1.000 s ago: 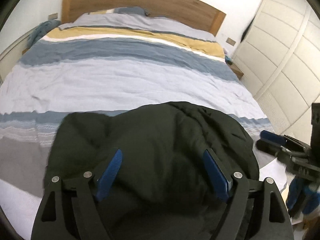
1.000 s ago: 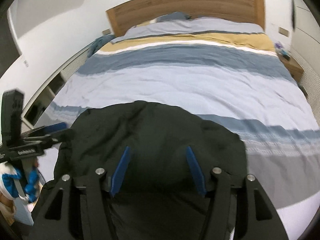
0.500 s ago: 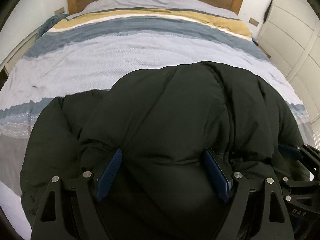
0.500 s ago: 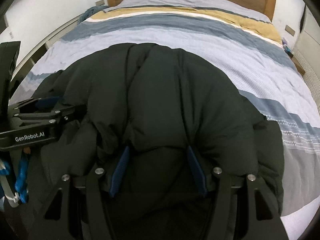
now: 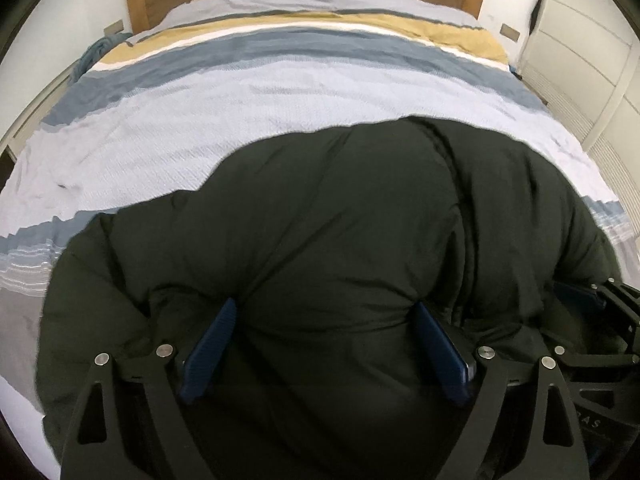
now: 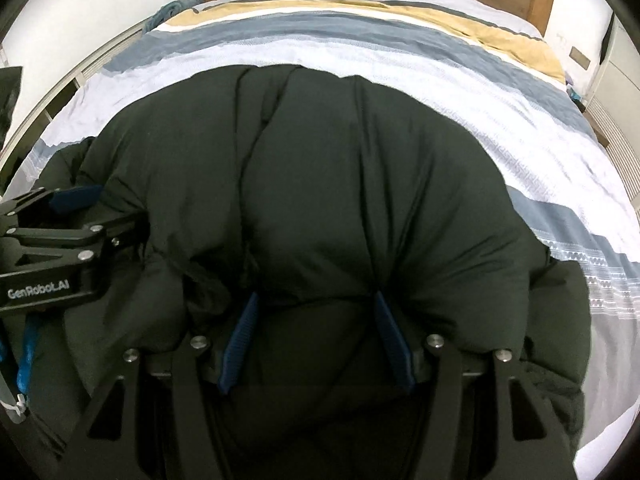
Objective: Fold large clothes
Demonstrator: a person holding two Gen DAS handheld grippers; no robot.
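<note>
Bulky, dark green puffer jacket (image 5: 340, 260), lowered since a second ago, now settled on striped blue, grey and yellow bedcover (image 5: 280, 92) toward six o'clock. Left gripper (image 5: 326, 346) widening, padding bulging between pads. Right gripper (image 6: 316, 338) half-open, clamped on thick folded padding. Fold apparently laid; release likely next.

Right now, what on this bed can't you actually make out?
- Left wrist view: the puffy dark green jacket covers the striped duvet's near end.
- Right wrist view: the right gripper's blue pad tips are buried in padding.
- Both views: sleeves, zip and collar are folded out of sight.
- Left gripper: jaws opening, padding between them.
</note>
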